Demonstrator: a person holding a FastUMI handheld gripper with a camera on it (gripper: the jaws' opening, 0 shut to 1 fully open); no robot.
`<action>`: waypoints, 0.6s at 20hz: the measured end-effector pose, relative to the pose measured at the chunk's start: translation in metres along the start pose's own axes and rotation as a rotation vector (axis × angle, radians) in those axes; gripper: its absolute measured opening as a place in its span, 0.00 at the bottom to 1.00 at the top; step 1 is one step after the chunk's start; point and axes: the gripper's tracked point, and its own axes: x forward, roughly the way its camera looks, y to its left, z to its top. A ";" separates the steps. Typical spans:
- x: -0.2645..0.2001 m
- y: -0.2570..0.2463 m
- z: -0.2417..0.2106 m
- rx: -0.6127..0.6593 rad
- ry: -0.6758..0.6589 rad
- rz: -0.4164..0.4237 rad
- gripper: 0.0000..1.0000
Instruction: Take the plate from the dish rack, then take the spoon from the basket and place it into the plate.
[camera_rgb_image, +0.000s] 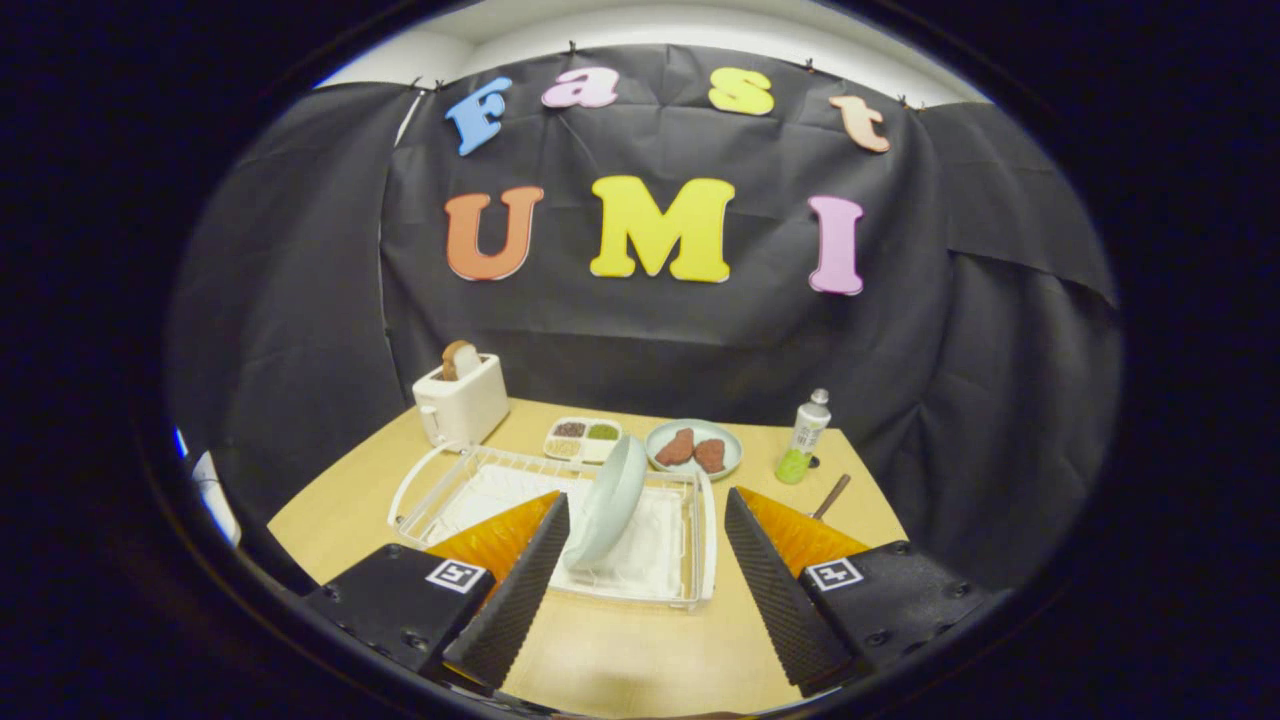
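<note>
In the gripper view, the gripper (645, 510) is held above the near part of a pale wooden table (640, 640), its two fingers spread wide apart and grasping nothing. Just ahead of the fingers, and between them in line of sight, a pale grey-green round plate (608, 500) stands on edge in a white wire dish rack (455, 480) with a white tray beneath. The plate leans a little, its rim running from low and near to high and farther, so it shows its edge and part of its underside toward the fingers; it sits closer to the left finger than to the right, and apart from both. That is the relation the coming move seems to turn on: the fingers would likely need to come forward and down so the plate's thin rim passes between them, closing across its thickness rather than its face. Beyond the rack sit a white toaster (462, 400) with a slice of bread in it, a small white divided tray of seeds (583, 440), a second grey-green plate with two brown pieces of food (694, 450), and a green-and-white bottle (804, 438). A slim brown-handled utensil (832, 496) lies on the table beyond the right finger; whether it is the spoon I cannot tell, nor can I make out a basket.
</note>
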 end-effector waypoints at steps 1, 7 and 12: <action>0.015 0.001 0.003 0.008 0.044 -0.013 1.00; 0.090 0.012 0.004 -0.016 0.284 -0.125 1.00; 0.119 0.003 0.016 -0.134 0.397 -0.340 1.00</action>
